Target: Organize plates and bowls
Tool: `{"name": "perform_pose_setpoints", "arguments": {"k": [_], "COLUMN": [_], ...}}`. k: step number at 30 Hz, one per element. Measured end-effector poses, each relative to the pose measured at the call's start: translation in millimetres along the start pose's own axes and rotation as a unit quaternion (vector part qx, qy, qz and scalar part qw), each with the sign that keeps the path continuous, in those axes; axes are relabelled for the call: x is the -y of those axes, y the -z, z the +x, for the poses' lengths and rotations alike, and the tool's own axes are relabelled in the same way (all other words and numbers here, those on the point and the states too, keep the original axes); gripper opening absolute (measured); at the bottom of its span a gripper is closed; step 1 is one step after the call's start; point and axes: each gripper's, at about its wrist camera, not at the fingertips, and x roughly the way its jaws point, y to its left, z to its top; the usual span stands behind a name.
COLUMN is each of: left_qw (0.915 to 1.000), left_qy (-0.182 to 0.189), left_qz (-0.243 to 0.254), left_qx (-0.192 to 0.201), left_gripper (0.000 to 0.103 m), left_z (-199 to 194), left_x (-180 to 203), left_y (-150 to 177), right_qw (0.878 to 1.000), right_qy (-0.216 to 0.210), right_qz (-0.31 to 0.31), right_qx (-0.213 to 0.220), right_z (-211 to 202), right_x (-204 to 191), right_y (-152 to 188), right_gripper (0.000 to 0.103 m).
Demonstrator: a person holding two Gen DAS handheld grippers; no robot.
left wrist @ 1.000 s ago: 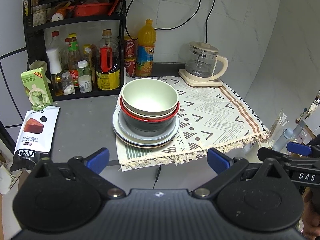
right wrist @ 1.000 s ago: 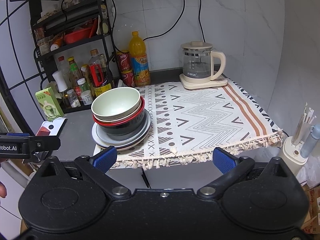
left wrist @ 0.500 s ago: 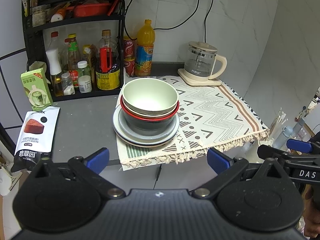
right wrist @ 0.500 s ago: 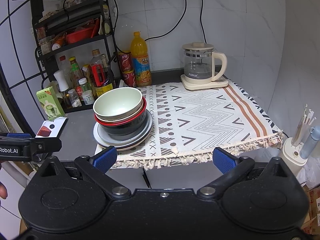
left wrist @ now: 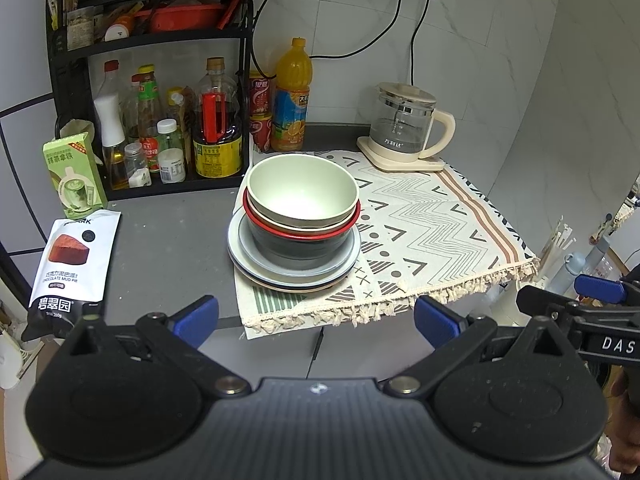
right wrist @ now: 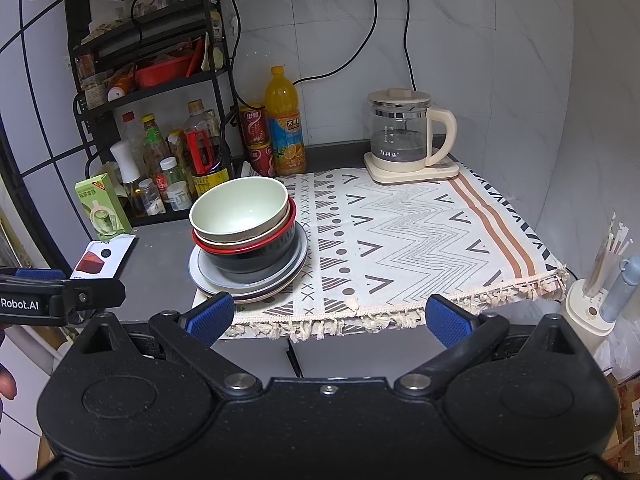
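A stack of dishes stands on the left end of the patterned cloth [left wrist: 432, 232]. A pale green bowl [left wrist: 302, 192] sits on top, nested in a beige bowl, a red-rimmed bowl and a dark bowl [left wrist: 298, 246], on grey and beige plates [left wrist: 352, 256]. The stack also shows in the right wrist view, with the green bowl [right wrist: 240, 208] above the plates [right wrist: 298, 264]. My left gripper [left wrist: 316, 316] is open and empty, in front of the counter edge, short of the stack. My right gripper [right wrist: 330, 316] is open and empty, also in front of the counter edge.
A black rack [left wrist: 152, 40] with several bottles stands at the back left. An orange juice bottle [left wrist: 292, 96] and red cans stand behind the stack. A glass kettle [left wrist: 404, 124] is at the back right. A green carton [left wrist: 74, 176] and a snack bag [left wrist: 70, 264] lie left.
Both grippers have shifted slightly, so the dishes sit a little differently in each view. Nothing on the counter has moved, and both grippers stay open.
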Motion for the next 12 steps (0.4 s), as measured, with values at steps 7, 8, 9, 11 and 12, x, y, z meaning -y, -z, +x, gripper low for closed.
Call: {"name": "perform_pose_setpoints", "arguments": {"k": [7,8,9,11,12], "left_qw": [1.0000,1.0000,1.0000,1.0000,1.0000], "left_qy": [-0.004,-0.003,-0.003,-0.004,-0.004], "left_qz": [-0.004,-0.005,-0.004,-0.003,-0.004], "left_qx": [-0.002,-0.003,-0.003,-0.004,-0.006], "left_gripper": [0.103,0.103,0.103,0.103,0.103], "left_z": [2.8,3.8,5.0,7.3,9.3], "left_x": [-1.0,-0.8,-0.4,0.6,1.3], "left_y": [2.5,2.0,1.4,0.6,-0.7], "right_qw": [1.000,1.000,1.000,1.000,1.000], "right_qy": [0.002,0.002,0.002,0.002,0.002], "right_qz": [0.003,0.004,0.004,0.004,0.005], "right_qx": [-0.002,-0.003,-0.004,-0.004,-0.005], "right_z": [2.8,3.6,4.3,4.7,5.7], "right_x": [3.2,4.1,4.6,4.4,5.5], "right_y": [-2.3,-2.6,-2.7,-2.5,-2.5], "right_gripper": [0.103,0.103,0.103,0.103,0.103]}}
